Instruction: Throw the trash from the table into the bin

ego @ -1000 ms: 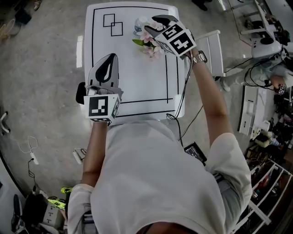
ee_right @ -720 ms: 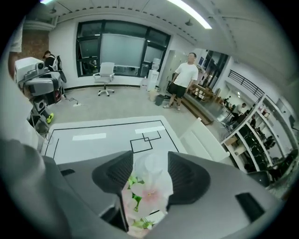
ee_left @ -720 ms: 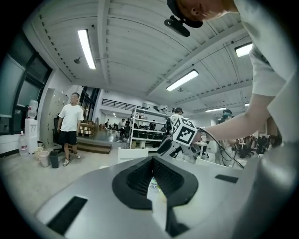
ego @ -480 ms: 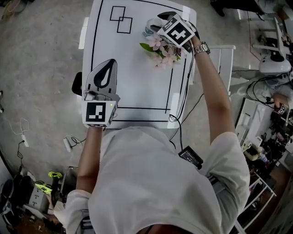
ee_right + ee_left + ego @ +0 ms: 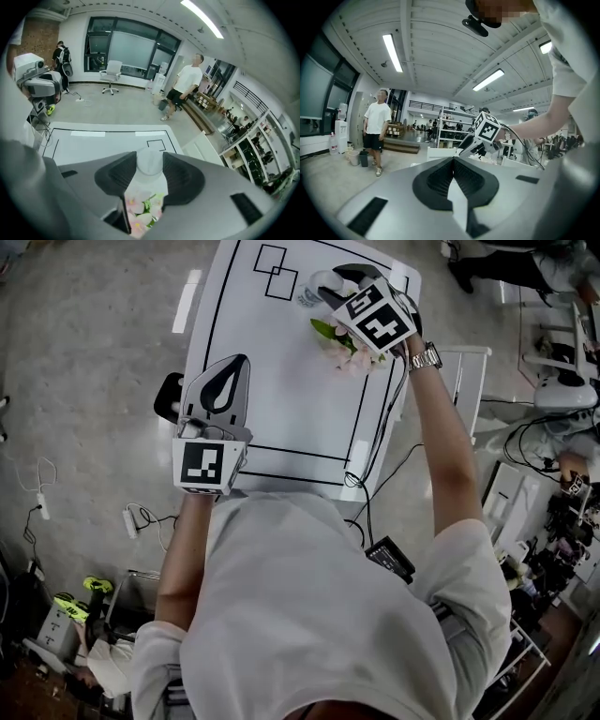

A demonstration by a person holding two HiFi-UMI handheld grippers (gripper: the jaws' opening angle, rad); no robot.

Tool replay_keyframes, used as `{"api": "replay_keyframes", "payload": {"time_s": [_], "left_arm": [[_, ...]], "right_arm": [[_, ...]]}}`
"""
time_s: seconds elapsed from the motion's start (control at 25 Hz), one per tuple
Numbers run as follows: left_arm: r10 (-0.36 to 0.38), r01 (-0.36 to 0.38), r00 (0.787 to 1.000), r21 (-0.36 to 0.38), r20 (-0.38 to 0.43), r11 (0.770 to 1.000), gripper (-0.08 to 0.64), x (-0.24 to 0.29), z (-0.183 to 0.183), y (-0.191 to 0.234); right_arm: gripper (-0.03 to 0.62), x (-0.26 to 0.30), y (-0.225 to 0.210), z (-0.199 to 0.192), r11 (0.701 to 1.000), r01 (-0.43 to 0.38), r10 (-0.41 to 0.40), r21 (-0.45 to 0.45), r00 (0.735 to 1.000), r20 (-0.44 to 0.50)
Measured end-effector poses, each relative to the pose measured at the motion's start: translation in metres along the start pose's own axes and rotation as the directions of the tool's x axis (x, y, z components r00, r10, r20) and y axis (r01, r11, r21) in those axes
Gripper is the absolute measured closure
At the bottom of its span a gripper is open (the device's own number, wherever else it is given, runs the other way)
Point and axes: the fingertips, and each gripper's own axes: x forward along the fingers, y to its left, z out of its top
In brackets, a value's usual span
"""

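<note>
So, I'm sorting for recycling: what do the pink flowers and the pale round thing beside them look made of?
Pink flowers: probably artificial, fabric or plastic, matte; the petals look flat and even. Pale round thing: perhaps thin translucent plastic, faintly glossy; too blurred to be sure.

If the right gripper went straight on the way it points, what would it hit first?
Probably the pale round object between the right gripper's closing jaws, apparently not yet pinched; pink flowers lie just beneath, on the table.
</note>
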Motion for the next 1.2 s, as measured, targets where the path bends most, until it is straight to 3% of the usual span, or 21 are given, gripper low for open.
{"api": "replay_keyframes", "payload": {"time_s": [0.36, 0.76, 1.0, 1.2], "left_arm": [[0.183, -0.182, 0.982, -0.044, 0.041, 0.982, 0.554, -0.116, -0.004, 0.058], [0.319, -0.316, 0.946, -0.07, 0.048, 0.946, 0.554, -0.267, -0.03, 0.159], [0.341, -0.339, 0.939, -0.053, 0.034, 0.939, 0.554, -0.345, -0.043, 0.213], [0.369, -0.367, 0.929, -0.067, 0.014, 0.928, 0.554, -0.394, -0.059, 0.245]], "right_arm": [[0.41, 0.001, 0.123, 0.108, 0.983, -0.096, 0.113, -0.159, 0.989, 0.1], [0.41, 0.042, 0.294, 0.214, 0.947, -0.207, 0.231, -0.246, 0.97, 0.073], [0.41, 0.074, 0.392, 0.259, 0.935, -0.266, 0.283, -0.236, 0.958, 0.04], [0.41, 0.123, 0.46, 0.263, 0.941, -0.312, 0.311, -0.131, 0.95, -0.025]]}}
